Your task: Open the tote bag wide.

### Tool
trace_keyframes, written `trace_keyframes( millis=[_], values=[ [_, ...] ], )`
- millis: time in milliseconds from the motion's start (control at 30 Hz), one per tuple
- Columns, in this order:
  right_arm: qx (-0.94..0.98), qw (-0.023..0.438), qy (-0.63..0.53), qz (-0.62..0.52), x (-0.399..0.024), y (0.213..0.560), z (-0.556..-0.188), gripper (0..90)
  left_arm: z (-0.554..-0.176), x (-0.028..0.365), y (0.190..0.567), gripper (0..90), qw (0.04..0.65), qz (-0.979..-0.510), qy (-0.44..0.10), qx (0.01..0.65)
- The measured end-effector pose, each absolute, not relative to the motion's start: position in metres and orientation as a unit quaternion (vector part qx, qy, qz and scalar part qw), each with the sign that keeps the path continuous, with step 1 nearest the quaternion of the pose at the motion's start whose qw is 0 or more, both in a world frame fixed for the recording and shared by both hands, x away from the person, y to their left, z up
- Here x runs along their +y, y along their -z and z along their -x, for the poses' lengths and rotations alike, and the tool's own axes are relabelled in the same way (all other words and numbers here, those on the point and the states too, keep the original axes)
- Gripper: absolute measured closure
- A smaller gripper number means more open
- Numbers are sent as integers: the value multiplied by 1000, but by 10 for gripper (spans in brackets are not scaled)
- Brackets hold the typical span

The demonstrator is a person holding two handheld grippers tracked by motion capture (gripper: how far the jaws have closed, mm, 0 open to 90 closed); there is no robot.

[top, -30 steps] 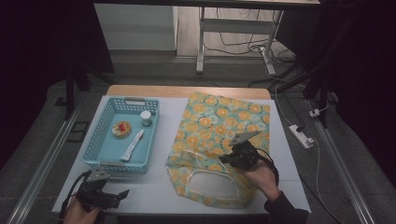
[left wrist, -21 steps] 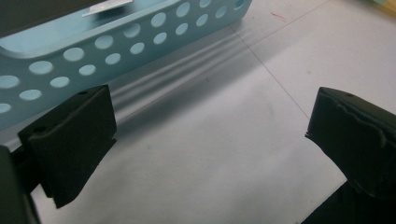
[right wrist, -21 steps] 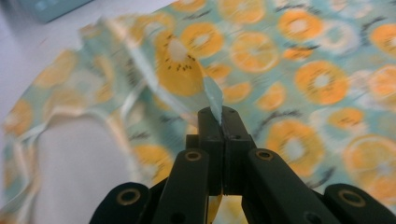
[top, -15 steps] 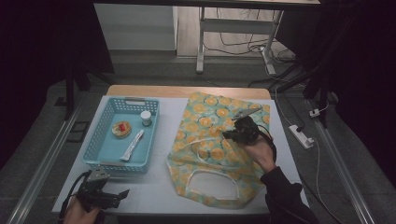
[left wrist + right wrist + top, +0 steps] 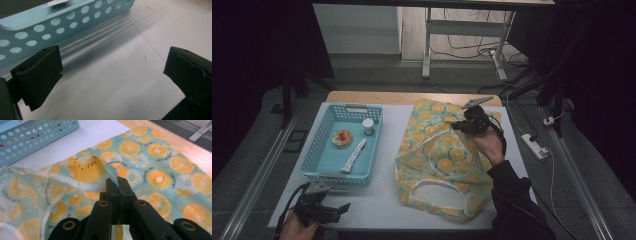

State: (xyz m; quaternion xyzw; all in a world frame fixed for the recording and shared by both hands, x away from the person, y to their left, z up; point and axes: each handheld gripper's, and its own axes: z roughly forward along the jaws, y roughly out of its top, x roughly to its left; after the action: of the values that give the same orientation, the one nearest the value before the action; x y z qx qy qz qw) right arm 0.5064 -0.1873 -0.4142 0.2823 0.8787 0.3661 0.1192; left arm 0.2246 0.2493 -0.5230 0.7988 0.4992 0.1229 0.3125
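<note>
A fruit-print fabric bag (image 5: 437, 150) in teal and orange lies on the white table, right of centre. My right gripper (image 5: 460, 126) is shut on the bag's fabric edge (image 5: 111, 173) and holds it lifted and folded back over the bag's far part. In the right gripper view the two jaws (image 5: 119, 185) press together on that thin fold. My left gripper (image 5: 343, 206) rests at the table's front left corner, in front of the blue basket (image 5: 319, 165). Its jaws stand wide apart with bare table between them (image 5: 112, 75).
The blue perforated basket (image 5: 50, 22) holds a small white jar (image 5: 368, 126), a round orange-and-red item (image 5: 342, 138) and a white tube (image 5: 353, 156). A power strip (image 5: 534, 146) lies on the floor at the right. A wooden strip (image 5: 377, 97) edges the table's far side.
My right gripper has carried the bag's edge away from me and a little up, folding the fabric back. The left gripper has stayed put.
</note>
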Motion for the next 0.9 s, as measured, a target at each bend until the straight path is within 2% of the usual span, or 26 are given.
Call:
trace_keyframes(
  millis=[400,733,900],
  values=[
    [866,148,-367,-307,-187,408,-537,893,-225,249,523,22,311,-799,-122,499],
    [875,142,-324,-330,-185,463,-556,891,-225,249,523,23,310,-801,-121,498],
    [876,139,-316,-337,-185,479,-559,889,-225,248,523,24,308,-802,-122,498]
  ],
)
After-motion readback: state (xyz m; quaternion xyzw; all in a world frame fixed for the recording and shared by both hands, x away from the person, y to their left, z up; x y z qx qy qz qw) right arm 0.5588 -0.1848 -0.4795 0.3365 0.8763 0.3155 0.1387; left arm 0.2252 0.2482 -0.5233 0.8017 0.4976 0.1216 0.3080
